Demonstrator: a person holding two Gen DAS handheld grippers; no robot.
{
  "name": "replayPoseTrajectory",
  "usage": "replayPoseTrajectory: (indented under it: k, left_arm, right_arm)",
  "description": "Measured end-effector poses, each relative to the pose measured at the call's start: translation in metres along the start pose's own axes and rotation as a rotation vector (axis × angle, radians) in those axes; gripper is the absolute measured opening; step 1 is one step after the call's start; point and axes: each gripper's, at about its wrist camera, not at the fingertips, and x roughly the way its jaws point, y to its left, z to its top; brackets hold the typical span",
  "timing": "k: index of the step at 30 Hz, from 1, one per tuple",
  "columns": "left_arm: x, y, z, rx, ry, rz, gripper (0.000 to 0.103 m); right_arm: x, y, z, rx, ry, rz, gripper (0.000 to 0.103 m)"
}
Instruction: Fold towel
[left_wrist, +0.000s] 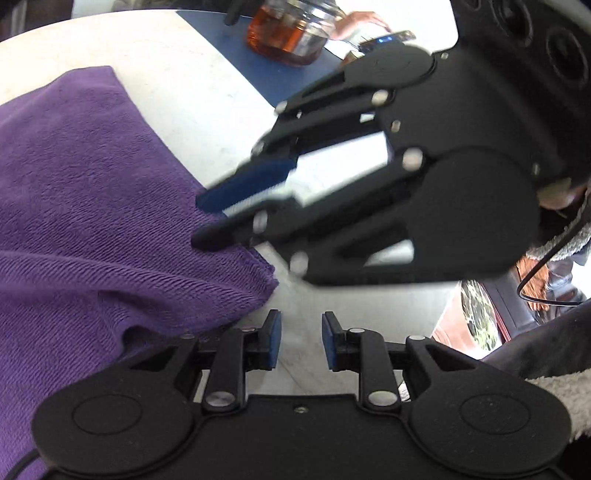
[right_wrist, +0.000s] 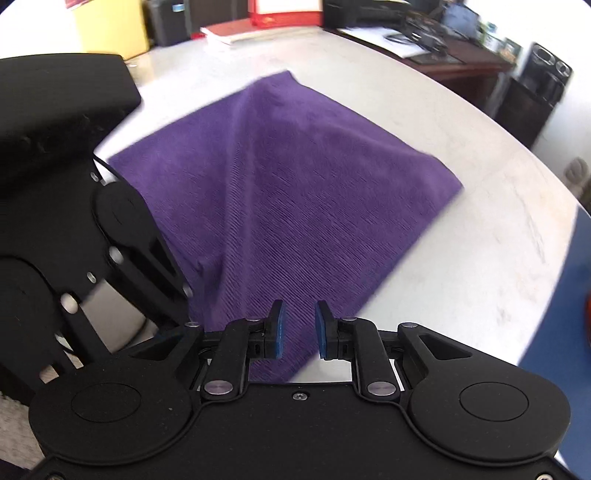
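On white table (right_wrist: 461, 258) | purple towel (right_wrist: 288, 192) | both tongs released | office clutter behind

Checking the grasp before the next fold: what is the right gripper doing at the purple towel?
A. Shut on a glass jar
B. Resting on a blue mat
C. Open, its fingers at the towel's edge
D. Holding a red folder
C: the left wrist view shows the right gripper with a gap between its fingers at the edge of the purple towel; its own view shows the pads apart over the towel.
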Motion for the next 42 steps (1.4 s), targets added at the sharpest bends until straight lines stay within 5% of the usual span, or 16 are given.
replayPoseTrajectory:
  k: [6,12,15,22,30,36,42]
  left_arm:
    - [-0.049,0.008,-0.017,-0.037,-0.073,0.112,0.022]
    - [-0.112,0.041,-0.047,-0.163,-0.142,0.328,0.022]
    - [-0.113,0.043,-0.046,-0.120,-0.133,0.372,0.022]
    - [-0.076,0.024,-0.030,0.207,-0.061,0.283,0.022]
    - [-0.035,0.021,-0.015,0.425,0.021,0.297,0.022]
    - [-0.024,0.026,-0.011,0.494,0.053,0.294,0.021]
    - [-0.027,0.036,-0.005,0.459,0.058,0.263,0.003]
  right_arm:
    - [0.022,0.012,-0.007,-0.108,0.072,0.038,0.016]
    - [0.020,0.008,-0.007,-0.138,0.083,0.082,0.016]
    - [0.024,0.005,-0.003,-0.157,0.096,0.100,0.017]
    - [0.038,-0.006,0.006,-0.152,0.111,0.110,0.017]
    - [0.034,-0.004,0.003,-0.138,0.112,0.100,0.017]
    - [0.030,-0.005,-0.002,-0.117,0.103,0.098,0.017]
    - [0.030,-0.006,-0.003,-0.108,0.100,0.095,0.017]
